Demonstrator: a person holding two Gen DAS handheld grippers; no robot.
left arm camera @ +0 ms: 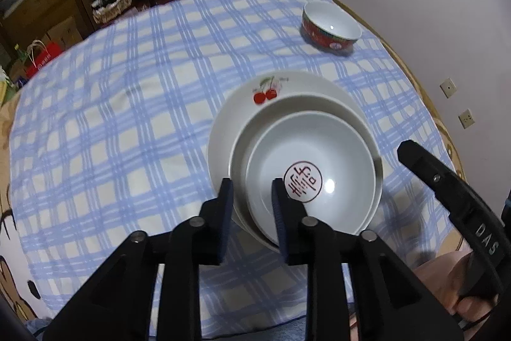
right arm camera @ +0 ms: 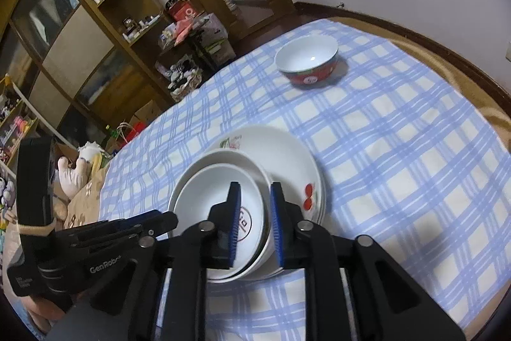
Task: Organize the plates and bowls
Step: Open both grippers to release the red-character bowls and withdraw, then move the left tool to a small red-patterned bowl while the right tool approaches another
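Observation:
On the blue checked cloth (left arm camera: 127, 117) stands a stack: a cherry-printed plate (left arm camera: 242, 117) (right arm camera: 287, 155), a white deep dish (left arm camera: 303, 104) (right arm camera: 223, 158) on it, and a white bowl with a red seal mark (left arm camera: 319, 149) (right arm camera: 204, 190) inside. My left gripper (left arm camera: 252, 182) straddles the stack's near-left rims, open, with neither pad touching them. My right gripper (right arm camera: 255, 185) straddles the rims on the opposite side, one finger inside the bowl, also open with gaps showing. A red-patterned bowl (left arm camera: 330, 27) (right arm camera: 306, 59) stands alone at the far side.
The round table's wooden edge (right arm camera: 472, 91) runs close to a white wall. A wooden cabinet (right arm camera: 80, 31) and floor clutter lie beyond the far-left side. A plush toy (right arm camera: 76, 171) sits left of the table. A hand (left arm camera: 447, 293) holds the right gripper's body.

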